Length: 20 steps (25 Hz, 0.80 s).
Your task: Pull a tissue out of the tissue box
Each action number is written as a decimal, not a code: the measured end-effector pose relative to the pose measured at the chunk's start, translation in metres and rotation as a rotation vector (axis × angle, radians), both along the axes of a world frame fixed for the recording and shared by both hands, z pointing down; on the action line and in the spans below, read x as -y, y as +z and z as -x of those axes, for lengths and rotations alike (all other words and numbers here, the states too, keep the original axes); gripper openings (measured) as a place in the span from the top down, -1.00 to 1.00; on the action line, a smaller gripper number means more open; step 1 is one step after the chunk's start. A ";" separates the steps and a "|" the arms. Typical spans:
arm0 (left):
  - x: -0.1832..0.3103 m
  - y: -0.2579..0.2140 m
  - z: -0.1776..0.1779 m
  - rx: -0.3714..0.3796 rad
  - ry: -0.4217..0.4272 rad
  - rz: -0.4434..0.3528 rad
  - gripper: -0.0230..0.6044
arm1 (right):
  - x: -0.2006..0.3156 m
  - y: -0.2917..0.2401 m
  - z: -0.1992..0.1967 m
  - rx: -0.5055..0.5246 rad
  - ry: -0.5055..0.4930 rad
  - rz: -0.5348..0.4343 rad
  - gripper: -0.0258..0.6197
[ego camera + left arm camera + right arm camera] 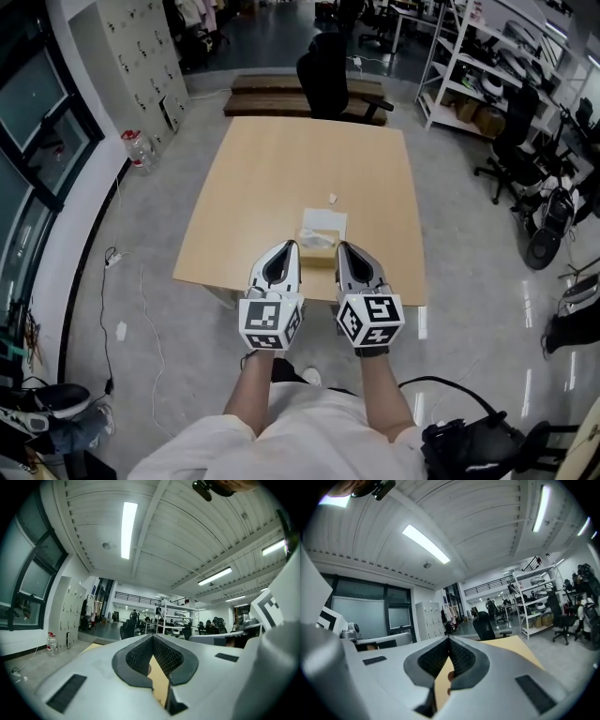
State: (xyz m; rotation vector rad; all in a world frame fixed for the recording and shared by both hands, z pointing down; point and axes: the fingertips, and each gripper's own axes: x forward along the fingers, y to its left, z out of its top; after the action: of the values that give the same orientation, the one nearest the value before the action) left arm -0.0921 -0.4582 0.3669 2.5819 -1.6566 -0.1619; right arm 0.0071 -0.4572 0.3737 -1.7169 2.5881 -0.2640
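the tissue box (321, 225) sits by the worktop's (309, 159) near edge, just ahead of my left claw (292, 247) and right claw (342, 247), both pinched together, empty. i'd open one, nip what looks like the tissue (315, 237) poking up, and brace the box.

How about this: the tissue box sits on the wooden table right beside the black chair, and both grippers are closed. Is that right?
Not quite. The tissue box is on the wooden table, but at its near edge, just ahead of the left gripper and right gripper, far from the black chair. The head view shows this. Both grippers are closed.
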 end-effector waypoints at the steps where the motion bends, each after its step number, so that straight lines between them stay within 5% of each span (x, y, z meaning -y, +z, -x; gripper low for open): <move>1: 0.007 -0.001 -0.001 -0.001 0.007 -0.005 0.95 | 0.005 -0.003 0.001 -0.006 0.005 -0.010 0.92; 7: 0.047 -0.013 -0.017 -0.009 0.052 -0.021 0.96 | 0.040 -0.016 -0.004 -0.034 0.043 -0.033 0.92; 20: 0.154 -0.039 0.033 -0.013 0.109 -0.067 0.96 | 0.140 -0.044 0.063 -0.046 0.055 -0.108 0.92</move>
State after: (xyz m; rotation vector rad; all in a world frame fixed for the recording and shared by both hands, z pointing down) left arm -0.1251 -0.6126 0.3277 2.7053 -1.5276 -0.2319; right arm -0.0562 -0.5970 0.3295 -1.7742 2.5304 -0.0822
